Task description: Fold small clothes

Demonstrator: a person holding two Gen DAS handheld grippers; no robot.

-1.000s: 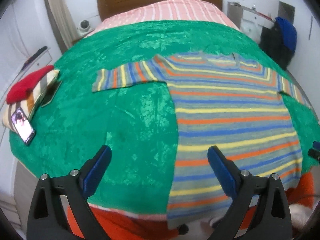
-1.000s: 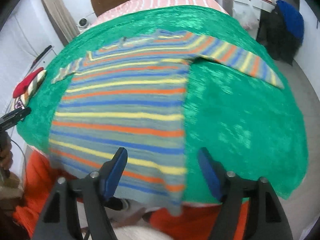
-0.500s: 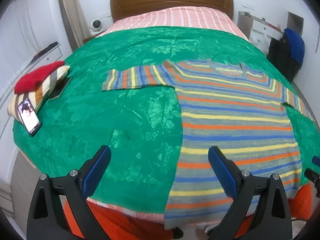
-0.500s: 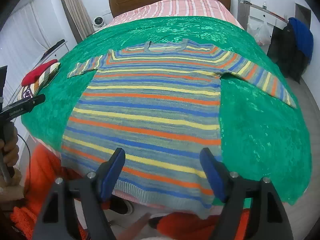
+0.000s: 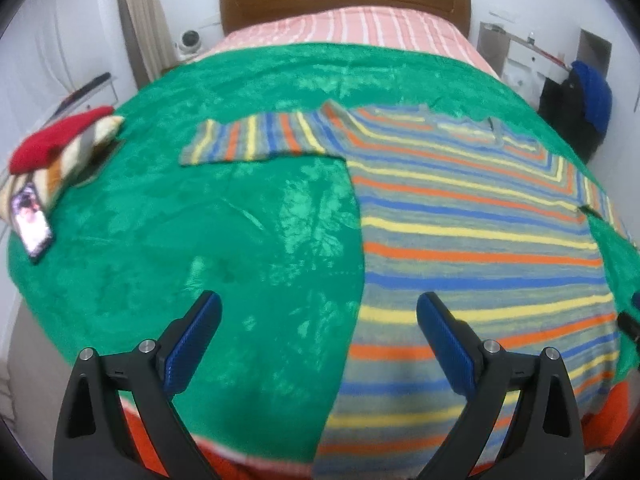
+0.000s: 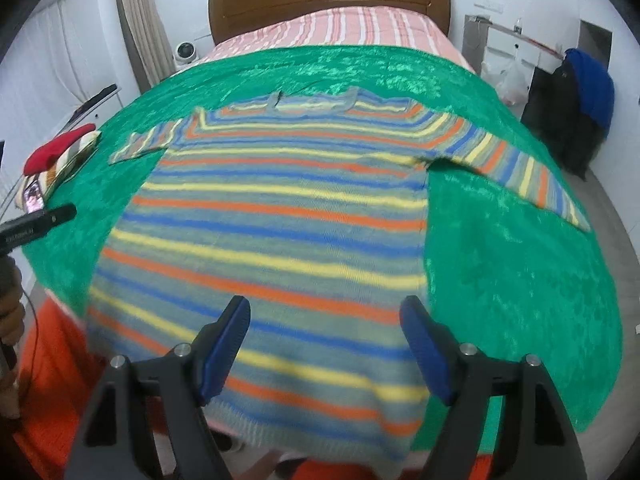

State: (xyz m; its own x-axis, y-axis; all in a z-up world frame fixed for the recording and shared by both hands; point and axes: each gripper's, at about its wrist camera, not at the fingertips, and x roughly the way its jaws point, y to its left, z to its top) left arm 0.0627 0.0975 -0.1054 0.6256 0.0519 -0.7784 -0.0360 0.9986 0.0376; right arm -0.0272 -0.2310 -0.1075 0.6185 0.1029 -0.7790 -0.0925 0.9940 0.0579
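Green blanket (image 5: 240, 220) covers wooden-headboard bed (image 6: 328, 0); striped sweater (image 6: 280, 220) flat.

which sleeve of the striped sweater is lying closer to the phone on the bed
The sleeve stretched toward the phone and pillow at the bed's left edge. The other sleeve stretches toward the opposite edge, on the side of the room with the dark clothes.

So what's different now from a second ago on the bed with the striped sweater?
Both open tools came in closer over the near hem of the striped knit sweater; the right tool swung from its edge to its middle. Neither the right tool nor the left tool took hold of anything. The sweater stayed flat on the green velvet blanket.
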